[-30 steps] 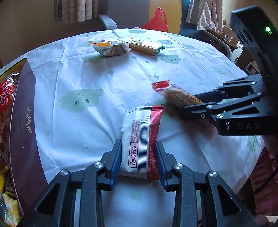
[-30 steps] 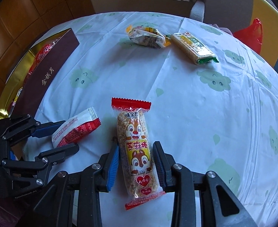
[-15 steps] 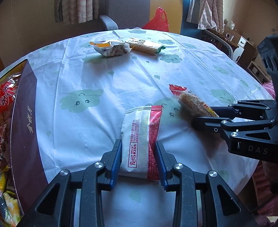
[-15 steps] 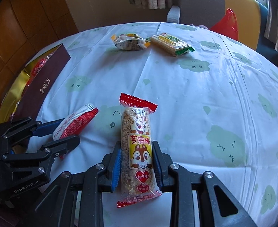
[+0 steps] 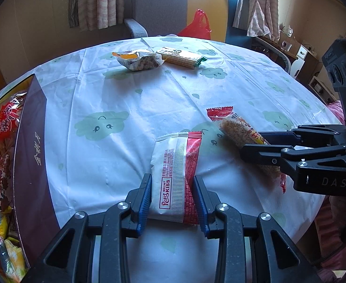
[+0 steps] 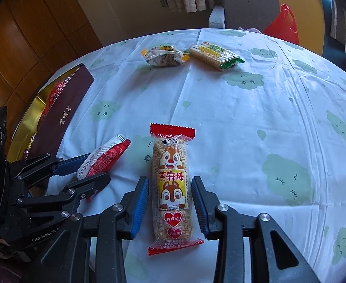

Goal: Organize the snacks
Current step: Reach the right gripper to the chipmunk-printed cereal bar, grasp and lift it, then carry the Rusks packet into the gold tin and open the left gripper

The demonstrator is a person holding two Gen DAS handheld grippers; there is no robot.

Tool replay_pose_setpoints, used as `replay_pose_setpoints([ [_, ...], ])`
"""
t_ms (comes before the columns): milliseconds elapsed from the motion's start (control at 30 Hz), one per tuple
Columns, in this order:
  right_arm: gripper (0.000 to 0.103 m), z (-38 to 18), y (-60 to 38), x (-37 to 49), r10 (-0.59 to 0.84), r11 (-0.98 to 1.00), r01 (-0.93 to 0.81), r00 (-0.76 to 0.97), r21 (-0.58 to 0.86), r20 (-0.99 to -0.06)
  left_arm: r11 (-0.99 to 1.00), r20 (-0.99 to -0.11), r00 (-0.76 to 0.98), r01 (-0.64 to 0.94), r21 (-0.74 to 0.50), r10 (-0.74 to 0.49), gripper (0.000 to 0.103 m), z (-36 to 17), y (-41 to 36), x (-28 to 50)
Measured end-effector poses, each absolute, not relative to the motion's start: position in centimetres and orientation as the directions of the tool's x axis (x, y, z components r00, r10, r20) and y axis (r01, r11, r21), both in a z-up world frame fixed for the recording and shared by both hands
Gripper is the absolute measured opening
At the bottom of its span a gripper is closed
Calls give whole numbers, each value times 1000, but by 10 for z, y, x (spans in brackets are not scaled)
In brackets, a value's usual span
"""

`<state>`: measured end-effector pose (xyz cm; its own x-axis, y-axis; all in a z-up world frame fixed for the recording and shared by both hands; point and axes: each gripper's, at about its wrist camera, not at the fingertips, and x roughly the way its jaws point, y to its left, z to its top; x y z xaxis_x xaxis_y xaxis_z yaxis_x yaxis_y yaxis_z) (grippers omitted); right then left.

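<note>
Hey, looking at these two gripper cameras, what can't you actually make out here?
- Box contents, left view: cut off by the frame edge and its dark wall; only a few wrappers show.
- Near end of the sesame bar, left view: hidden behind the right gripper.
- Near end of the white-and-red packet, right view: hidden by the left gripper.
- Print on the far wafer pack, both views: too small to read.
</note>
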<state>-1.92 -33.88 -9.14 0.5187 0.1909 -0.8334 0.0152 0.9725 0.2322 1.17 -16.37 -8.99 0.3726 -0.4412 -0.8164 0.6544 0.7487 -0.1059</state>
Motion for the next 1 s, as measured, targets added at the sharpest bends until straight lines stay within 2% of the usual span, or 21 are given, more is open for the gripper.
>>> replay_pose_setpoints([
  [267, 38, -94, -339, -19, 178, 974, 33, 509, 226, -842, 748, -816, 373, 655, -104, -441, 36, -90, -164, 11],
  [367, 30, -94, -336, -19, 135, 982, 45, 508, 183, -851, 750, -817, 375, 653, -103, -438, 36, -90, -163, 12],
  [767, 31, -99, -324, -21, 51, 992, 71, 524, 104, -850, 762, -824, 398, 645, -62, -404, 34, -87, -170, 9],
  [1000, 31, -101, -318, -25, 14, 997, 59, 551, 56, -834, 738, -794, 378, 663, -127, -476, 34, -67, -159, 4],
])
